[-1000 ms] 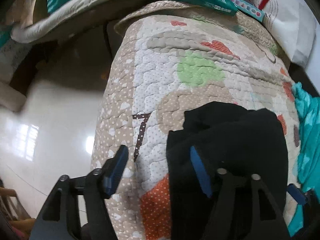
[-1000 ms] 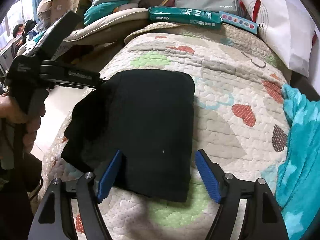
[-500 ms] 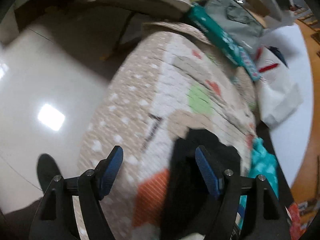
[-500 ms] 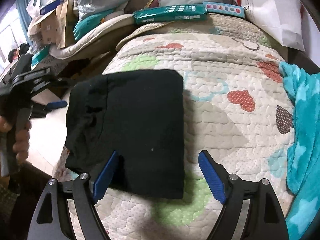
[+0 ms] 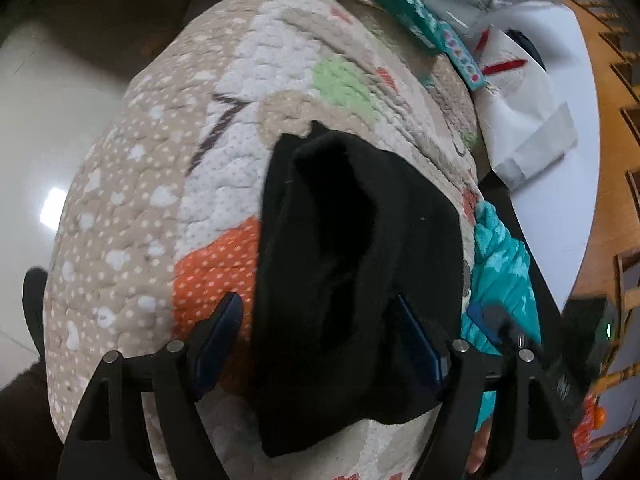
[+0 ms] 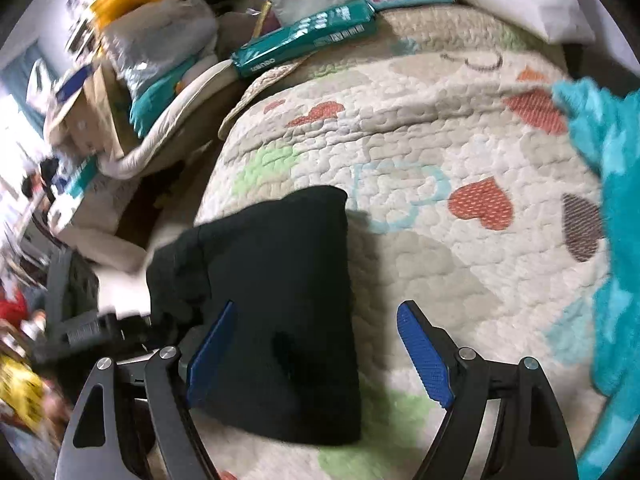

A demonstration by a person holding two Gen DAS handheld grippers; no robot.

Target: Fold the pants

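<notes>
The black pants (image 5: 352,248) lie folded into a thick, uneven bundle on the patterned quilt (image 5: 140,200). My left gripper (image 5: 320,340) hangs over the bundle's near end with its jaws opening; the cloth lies between the blue pads (image 5: 216,340), not pinched. In the right wrist view the pants (image 6: 280,280) show a flat rectangular fold with a lumpy left side. My right gripper (image 6: 316,348) stands open, its left finger over the pants and its right finger over bare quilt (image 6: 440,120). The left gripper's body (image 6: 100,332) shows blurred at the pants' left edge.
A teal fleece blanket (image 6: 608,200) lies along the quilt's right side. A green package (image 6: 304,36), a grey bag and a white bag (image 5: 532,120) crowd the far end. The quilt drops off to glossy floor (image 5: 36,120) on the left.
The left gripper swung and rolled, so the pants now sit between both its fingers instead of under the right one. The right wrist view rolled and shifted; the pants lie as before.
</notes>
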